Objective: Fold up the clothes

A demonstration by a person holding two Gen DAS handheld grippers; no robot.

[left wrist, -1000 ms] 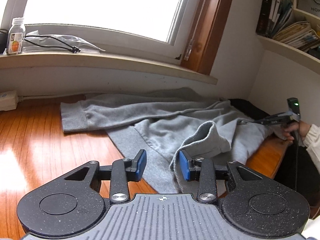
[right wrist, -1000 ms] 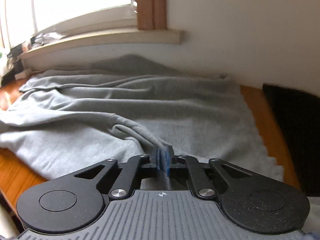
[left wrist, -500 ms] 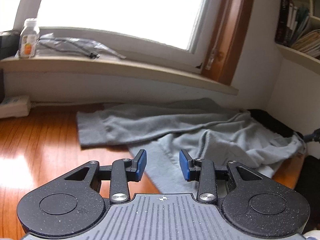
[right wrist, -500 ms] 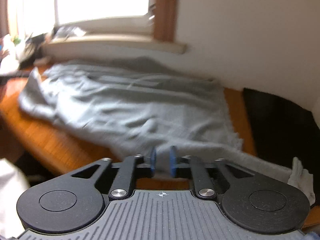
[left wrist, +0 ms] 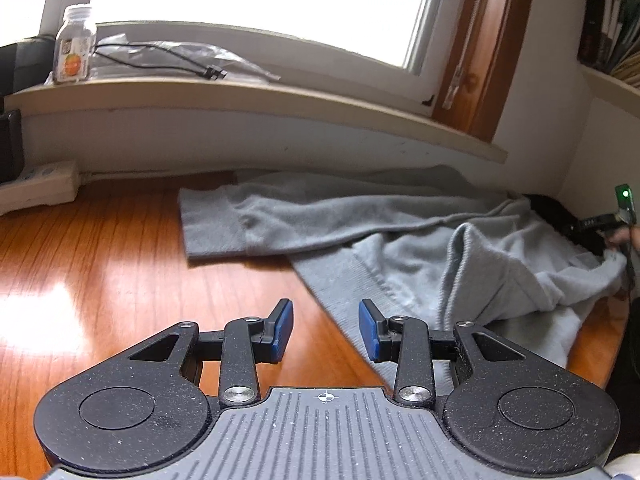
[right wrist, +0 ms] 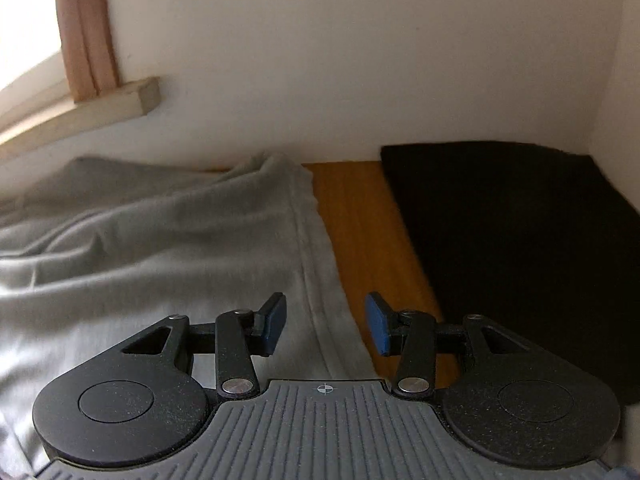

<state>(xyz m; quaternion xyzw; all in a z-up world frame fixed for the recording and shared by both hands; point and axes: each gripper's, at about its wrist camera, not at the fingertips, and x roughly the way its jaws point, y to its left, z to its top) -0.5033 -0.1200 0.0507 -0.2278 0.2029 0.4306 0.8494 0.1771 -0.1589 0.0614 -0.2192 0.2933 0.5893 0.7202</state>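
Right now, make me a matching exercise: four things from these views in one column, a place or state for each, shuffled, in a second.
1. grey sweater
2. glass bottle
3. black cloth
4. power strip

A. stands on the window sill
B. lies flat in the table's corner by the walls
C. lies rumpled on the wooden table
D. sits against the wall below the sill

Pairs: 1-C, 2-A, 3-B, 4-D

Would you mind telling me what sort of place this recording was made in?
Probably a study or bedroom at home: a polished wooden desk under a window with a cream sill, a bookshelf on the side wall, and a grey knitted sweater spread out.
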